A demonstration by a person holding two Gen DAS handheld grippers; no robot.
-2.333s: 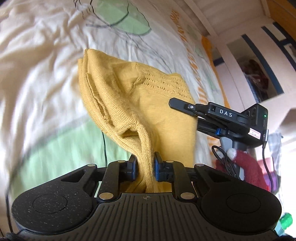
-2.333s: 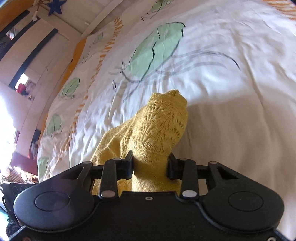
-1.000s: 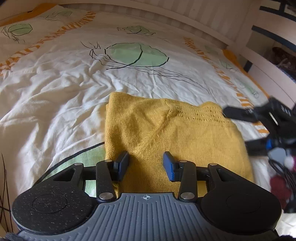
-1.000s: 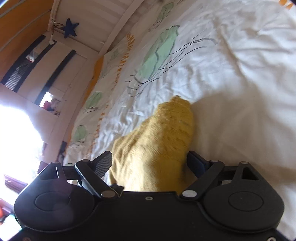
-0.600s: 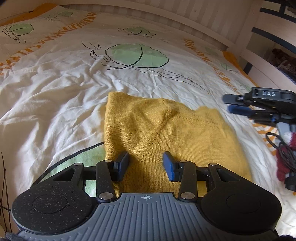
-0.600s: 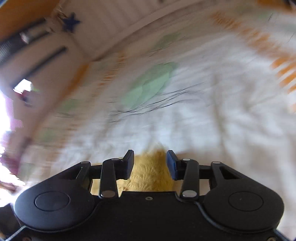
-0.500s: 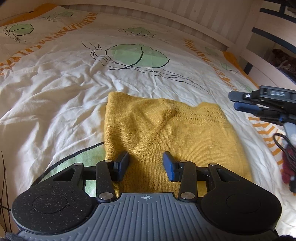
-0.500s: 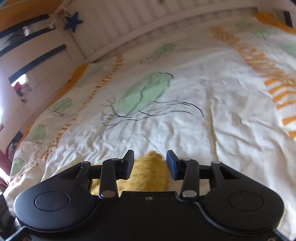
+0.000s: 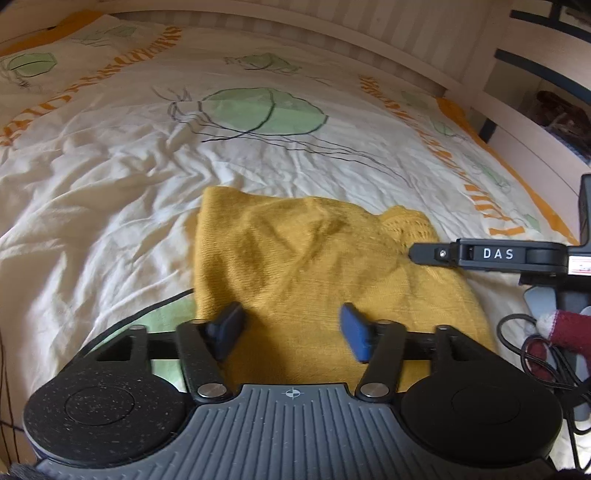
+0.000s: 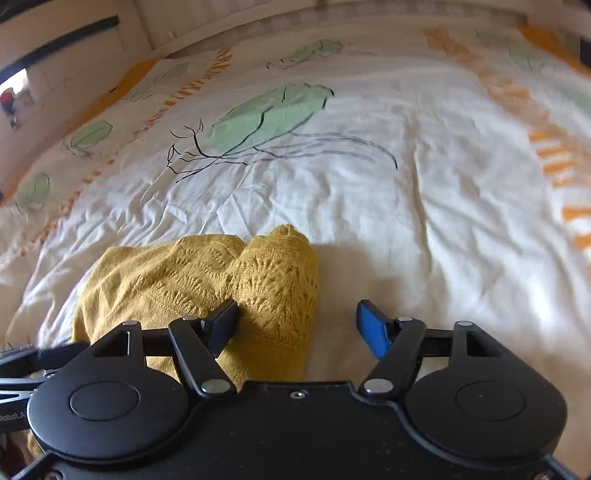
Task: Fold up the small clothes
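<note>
A: What covers the bed [image 9: 110,206]?
B: A creased white duvet cover [image 10: 424,206] printed with green jellyfish [image 9: 264,114] trailing thin dark lines, and orange lettering [image 9: 402,110] near its edges.
A: And past the far edge?
B: A pale slatted bed frame [image 9: 332,26]. Off the right edge, a white shelf [image 9: 546,122] with dark trim holds blurred dark items.

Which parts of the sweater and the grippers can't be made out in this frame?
- Sweater: near edge hidden behind the left hand-held gripper body, left wrist view.
- Sweater's left part: hidden by the right hand-held gripper body, right wrist view.
- Right hand-held gripper in left wrist view: cut off by the right edge, fingertips not separable.
</note>
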